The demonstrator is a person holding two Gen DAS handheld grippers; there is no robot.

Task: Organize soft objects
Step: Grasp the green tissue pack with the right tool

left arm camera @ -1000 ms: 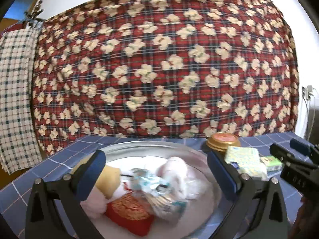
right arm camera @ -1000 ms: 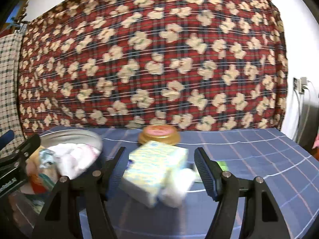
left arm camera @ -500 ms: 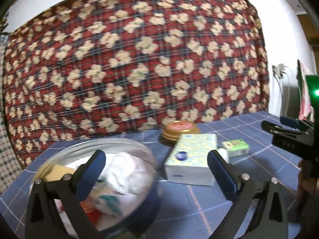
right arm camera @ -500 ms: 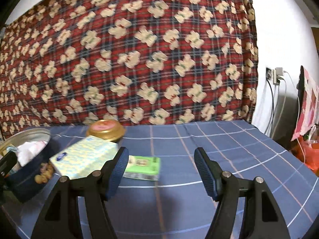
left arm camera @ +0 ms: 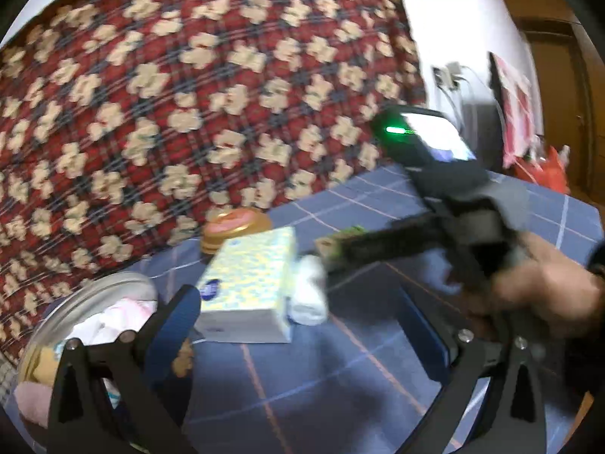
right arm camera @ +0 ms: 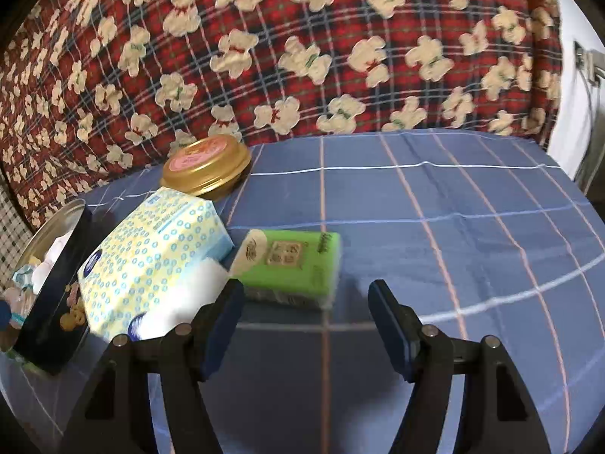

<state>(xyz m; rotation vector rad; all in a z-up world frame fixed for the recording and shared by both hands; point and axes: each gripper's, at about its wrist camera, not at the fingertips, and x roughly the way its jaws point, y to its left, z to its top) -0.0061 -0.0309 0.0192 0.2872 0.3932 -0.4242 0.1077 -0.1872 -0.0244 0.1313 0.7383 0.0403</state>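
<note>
— Green pack (right arm camera: 289,265) lies on blue cloth (right arm camera: 453,227), just beyond R gripper (right arm camera: 304,323), right of tissue box (right arm camera: 159,261).
— Jaws?
— Both apart, empty; L gripper (left arm camera: 302,325) near tin (left arm camera: 94,302).

left gripper (left arm camera: 302,340): black angular frame, dark blue pads, silver screws at the finger joints
right gripper (right arm camera: 305,321): same black frame, blue ribbed pads, silver screws
right gripper body: black housing, green light at 1 o'clock in left view
hand (left arm camera: 548,295): dark cuff at wrist
</note>
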